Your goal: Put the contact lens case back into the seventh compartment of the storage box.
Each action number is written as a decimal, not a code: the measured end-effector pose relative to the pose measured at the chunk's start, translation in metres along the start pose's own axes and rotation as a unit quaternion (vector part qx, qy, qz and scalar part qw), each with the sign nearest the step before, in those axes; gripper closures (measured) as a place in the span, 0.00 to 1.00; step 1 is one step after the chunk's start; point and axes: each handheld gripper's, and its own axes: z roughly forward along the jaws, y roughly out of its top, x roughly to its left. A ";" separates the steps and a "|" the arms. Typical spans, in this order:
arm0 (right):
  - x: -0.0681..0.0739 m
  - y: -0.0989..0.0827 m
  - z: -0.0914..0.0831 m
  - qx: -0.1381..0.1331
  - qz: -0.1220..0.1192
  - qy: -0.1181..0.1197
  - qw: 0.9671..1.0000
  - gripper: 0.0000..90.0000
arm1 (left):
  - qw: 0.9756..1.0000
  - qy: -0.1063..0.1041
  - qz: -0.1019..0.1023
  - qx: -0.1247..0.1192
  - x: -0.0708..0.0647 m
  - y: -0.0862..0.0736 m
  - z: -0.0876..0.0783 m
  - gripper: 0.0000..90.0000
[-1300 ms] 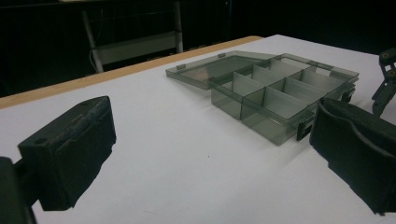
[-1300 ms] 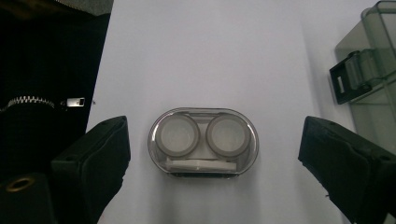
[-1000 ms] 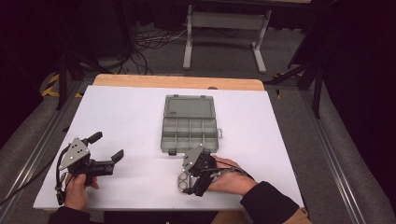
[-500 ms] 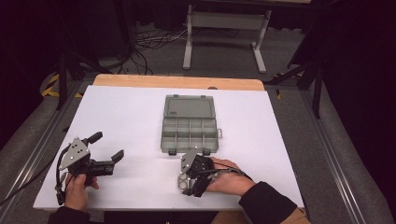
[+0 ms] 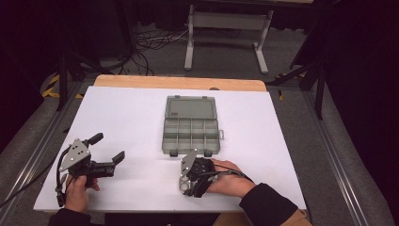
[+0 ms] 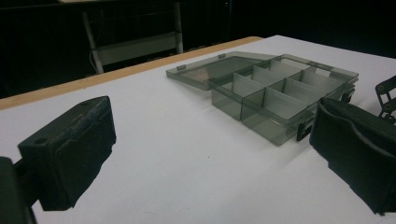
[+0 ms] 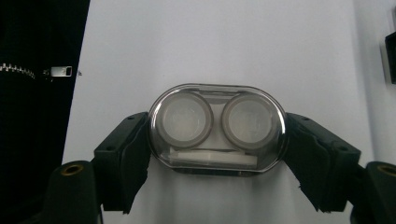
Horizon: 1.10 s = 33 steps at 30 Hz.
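Since the earlier frame, the right gripper (image 7: 217,154) has just been closing and is now clamped on one clear oval plastic case (image 7: 217,128) with two round wells, at lower centre. One left gripper (image 5: 107,153) is held spread at lower left. One grey compartment box (image 5: 192,131) lies open mid-frame on the white table (image 5: 131,108).

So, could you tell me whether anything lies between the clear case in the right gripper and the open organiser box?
Nothing visible does: bare white table separates the clear case, clamped by the right gripper, from the organiser box.
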 end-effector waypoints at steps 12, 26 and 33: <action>0.001 0.000 -0.005 -0.011 -0.006 -0.009 1.000 0.29 | 1.000 -0.001 0.001 -0.001 0.000 0.000 0.000 0.01; 0.000 -0.001 -0.025 -0.061 -0.008 -0.032 0.998 0.29 | 1.000 -0.001 0.002 -0.002 0.000 0.000 0.000 0.01; 0.001 -0.002 -0.033 -0.086 -0.017 -0.040 0.995 0.29 | 1.000 -0.001 -0.001 -0.004 -0.001 0.000 0.000 0.01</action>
